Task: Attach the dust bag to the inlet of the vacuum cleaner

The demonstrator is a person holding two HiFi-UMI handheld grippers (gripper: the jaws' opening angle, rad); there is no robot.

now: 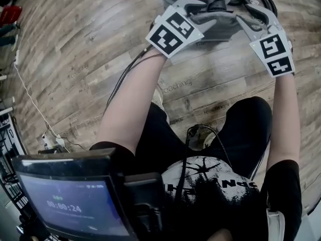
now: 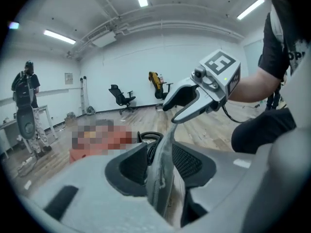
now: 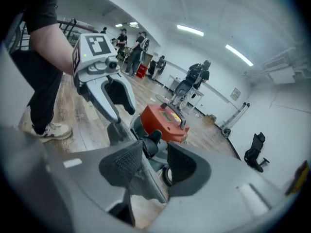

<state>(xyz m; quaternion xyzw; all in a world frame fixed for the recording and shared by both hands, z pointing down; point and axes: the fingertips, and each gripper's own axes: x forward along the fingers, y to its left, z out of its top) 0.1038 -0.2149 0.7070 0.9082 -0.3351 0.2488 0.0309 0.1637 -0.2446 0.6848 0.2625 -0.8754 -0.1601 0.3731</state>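
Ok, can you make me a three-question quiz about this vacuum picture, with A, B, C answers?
1. Where does the vacuum cleaner stand? A on a table B on the wooden floor C on a chair
2. What colour is its top? A orange-red B blue C yellow
3. How are the fingers of the left gripper? A pressed together B apart, with the grey dust bag between them C out of view

Answers: 1 B, floorboards lie all around it; 2 A, the right gripper view shows its orange-red lid; 3 B, they stand wide with the thin bag edge between.
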